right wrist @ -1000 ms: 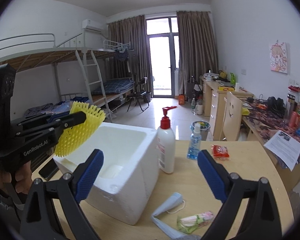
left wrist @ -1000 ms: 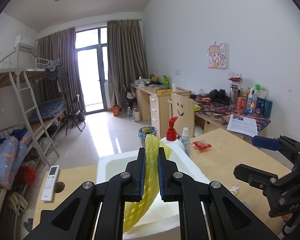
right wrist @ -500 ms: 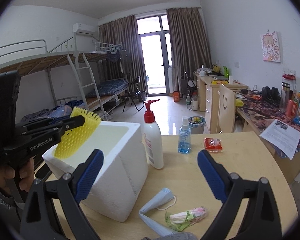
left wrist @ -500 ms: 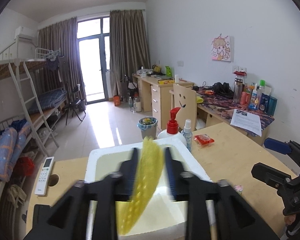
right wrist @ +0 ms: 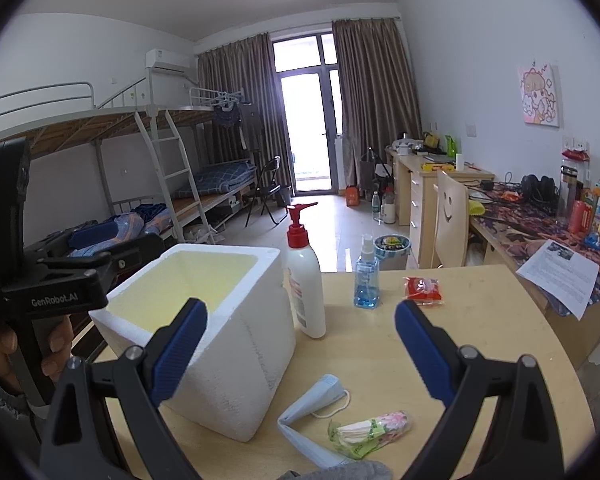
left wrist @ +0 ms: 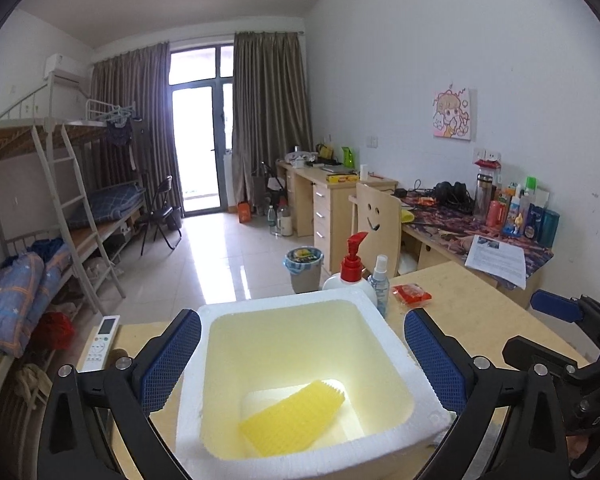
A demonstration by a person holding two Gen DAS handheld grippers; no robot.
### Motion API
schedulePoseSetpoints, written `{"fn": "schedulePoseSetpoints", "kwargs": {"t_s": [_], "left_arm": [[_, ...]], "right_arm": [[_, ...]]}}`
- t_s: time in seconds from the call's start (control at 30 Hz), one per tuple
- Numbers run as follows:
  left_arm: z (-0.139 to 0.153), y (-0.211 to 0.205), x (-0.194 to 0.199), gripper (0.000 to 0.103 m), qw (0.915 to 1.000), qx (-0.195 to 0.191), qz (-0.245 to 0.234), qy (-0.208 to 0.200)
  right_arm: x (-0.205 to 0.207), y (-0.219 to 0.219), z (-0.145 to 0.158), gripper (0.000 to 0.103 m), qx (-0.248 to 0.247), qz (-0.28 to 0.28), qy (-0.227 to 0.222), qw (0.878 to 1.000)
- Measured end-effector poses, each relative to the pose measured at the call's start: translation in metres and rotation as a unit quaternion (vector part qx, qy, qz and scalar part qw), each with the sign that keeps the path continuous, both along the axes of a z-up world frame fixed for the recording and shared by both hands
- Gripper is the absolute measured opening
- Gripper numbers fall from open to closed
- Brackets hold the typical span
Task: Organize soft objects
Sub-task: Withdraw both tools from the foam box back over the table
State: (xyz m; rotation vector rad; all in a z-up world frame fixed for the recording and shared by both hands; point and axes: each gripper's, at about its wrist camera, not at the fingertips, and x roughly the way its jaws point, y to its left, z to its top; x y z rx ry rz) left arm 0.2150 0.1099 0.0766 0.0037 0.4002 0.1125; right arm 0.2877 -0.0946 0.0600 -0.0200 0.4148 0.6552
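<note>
A yellow foam net lies on the bottom of the white foam box. My left gripper is open and empty above the box. In the right wrist view the box stands at the left of the wooden table. A pale blue face mask and a flowered tissue pack lie on the table in front of it. My right gripper is open and empty above them. A grey cloth shows at the bottom edge.
A white pump bottle, a blue spray bottle and a red packet stand behind the box. A remote lies at the table's left. A desk with bottles is to the right.
My left gripper opened and let go of the yellow foam net, which dropped into the box. The right gripper shifted slightly over the mask and tissue pack.
</note>
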Motion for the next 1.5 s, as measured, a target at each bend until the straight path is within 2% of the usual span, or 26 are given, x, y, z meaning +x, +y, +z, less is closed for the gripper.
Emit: {"fn": "schedulePoseSetpoints", "kwargs": {"t_s": [0.2, 0.7, 0.93, 1.17, 1.5], "left_arm": [[0.004, -0.002, -0.018, 0.102, 0.9999, 0.005, 0.002, -0.009], [0.018, -0.016, -0.078, 0.102, 0.9988, 0.012, 0.004, -0.048], [0.018, -0.024, -0.104, 0.102, 0.9980, 0.017, 0.002, -0.061], [0.015, -0.029, -0.124, 0.102, 0.9974, 0.011, 0.003, -0.072], [0.016, -0.036, -0.154, 0.102, 0.9957, 0.020, -0.001, -0.090]], "right_arm": [[-0.013, -0.001, 0.007, 0.102, -0.002, -0.003, -0.016, 1.000], [-0.067, -0.010, 0.025, 0.103, 0.006, -0.009, -0.056, 0.998], [-0.095, -0.013, 0.026, 0.103, 0.004, -0.005, -0.070, 0.998], [-0.120, -0.012, 0.023, 0.103, -0.026, -0.022, -0.094, 0.995], [-0.148, -0.019, 0.025, 0.103, -0.027, -0.029, -0.111, 0.993]]}}
